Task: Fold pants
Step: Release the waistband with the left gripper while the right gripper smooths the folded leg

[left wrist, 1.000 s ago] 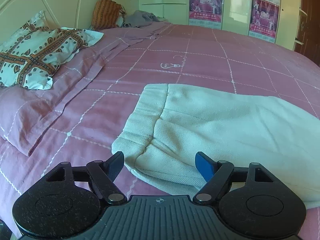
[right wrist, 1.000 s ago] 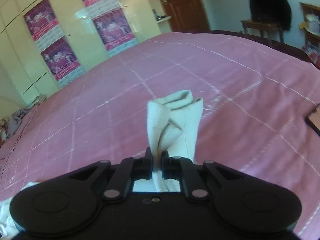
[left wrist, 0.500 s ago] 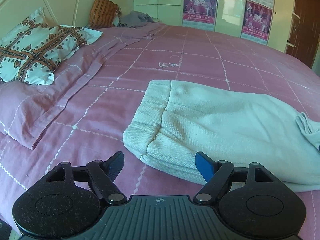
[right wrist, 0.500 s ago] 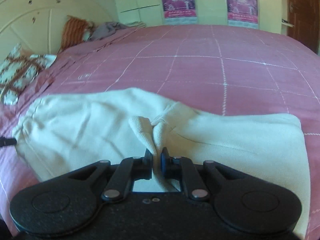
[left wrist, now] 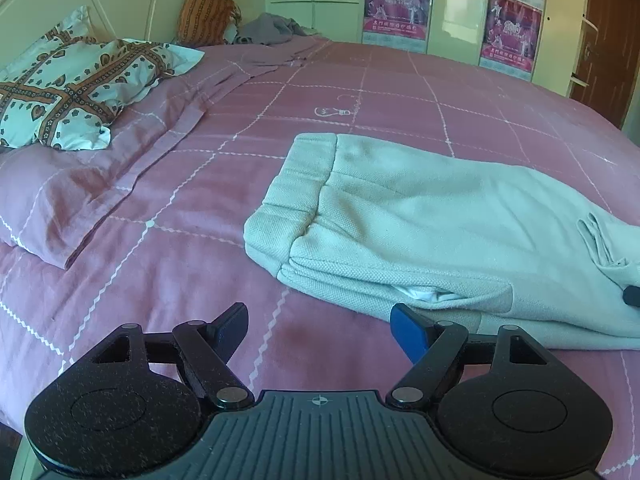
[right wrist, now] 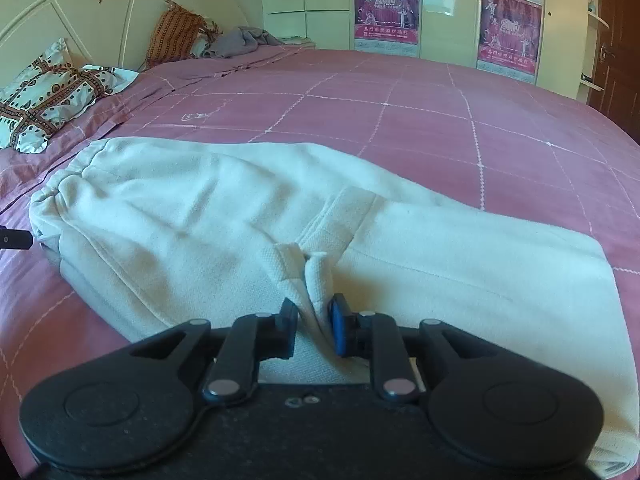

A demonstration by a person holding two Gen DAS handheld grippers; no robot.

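Step in hand: letting go of the pant hem after laying the legs over the upper part, as I read it.
Right gripper (right wrist: 313,326): jaws opening; a pinched ridge of cream hem fabric stands between the pads, which look to be just coming off it.
Left gripper (left wrist: 318,330): wide open and empty, hovering over the bed (left wrist: 400,92), with the waistband end of the pants ahead and to its right.
Pants (right wrist: 200,216): cream sweatpants lying on the pink bedspread, doubled over; from the right gripper the waistband (left wrist: 304,172) lies far ahead to the left, the fold edge off to the right, the hem cuff (right wrist: 340,220) directly ahead.
How to do it well: open fully before drawing back, so the pads do not drag the hem with them; pull away along the fabric's lie, low and straight back, not upward.
Watch for: the hem is bunched into a standing pleat where it was pinched; it likely needs flattening so the top layer lies square on the lower one.
Left gripper's role: judged ready to take the waistband edge for the next fold, or to steady it.
Nearby: patterned pillow (left wrist: 72,88) well off to the left, no obstacle.
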